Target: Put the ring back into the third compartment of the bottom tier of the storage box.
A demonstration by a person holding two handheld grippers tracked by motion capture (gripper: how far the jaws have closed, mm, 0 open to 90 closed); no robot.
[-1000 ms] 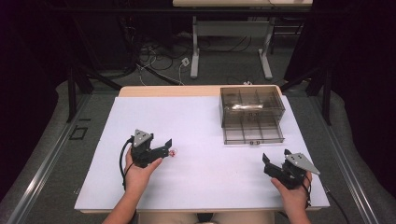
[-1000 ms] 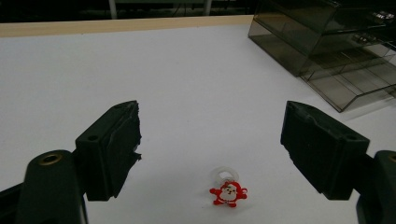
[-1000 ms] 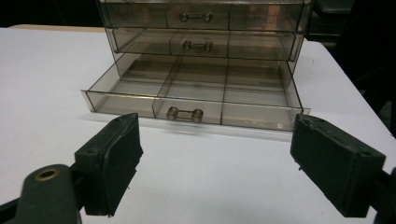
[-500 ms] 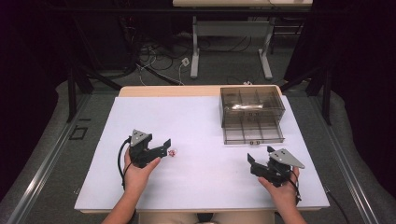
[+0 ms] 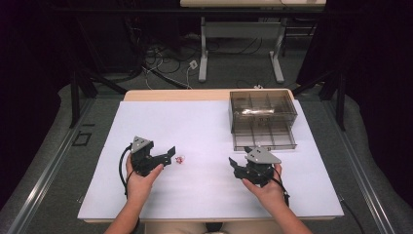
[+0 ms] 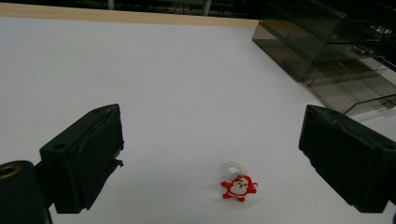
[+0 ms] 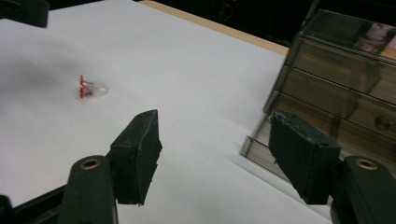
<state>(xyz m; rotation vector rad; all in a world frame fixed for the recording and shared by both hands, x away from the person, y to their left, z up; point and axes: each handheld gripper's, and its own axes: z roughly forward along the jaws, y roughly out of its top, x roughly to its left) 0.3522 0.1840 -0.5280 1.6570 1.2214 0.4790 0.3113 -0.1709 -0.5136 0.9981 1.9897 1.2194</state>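
A small red-and-white Santa charm on a clear ring [image 5: 180, 159] lies flat on the white table top. My left gripper [image 5: 169, 155] is just left of it, open and pointing right at it. In the left gripper view the Santa ring [image 6: 238, 186] lies on the table between the wide-apart jaws of that gripper [image 6: 212, 130], nearer the right one and touching neither. My right gripper [image 5: 234, 167] is open and empty, right of the ring and pointing left. In the right gripper view the ring [image 7: 86, 87] lies far off at the upper left, beyond that gripper's tips [image 7: 215, 130].
A smoky transparent drawer box [image 5: 263, 119] stands at the back right, with its lower drawer [image 5: 264, 140] pulled out toward me. The box [image 7: 345, 79] is close to my right gripper's right jaw. The white sheet [image 5: 160, 122] ends at a wooden table edge behind.
My right gripper has moved left and a little forward, from the table's right edge toward the middle. My left gripper and the Santa ring have stayed put.
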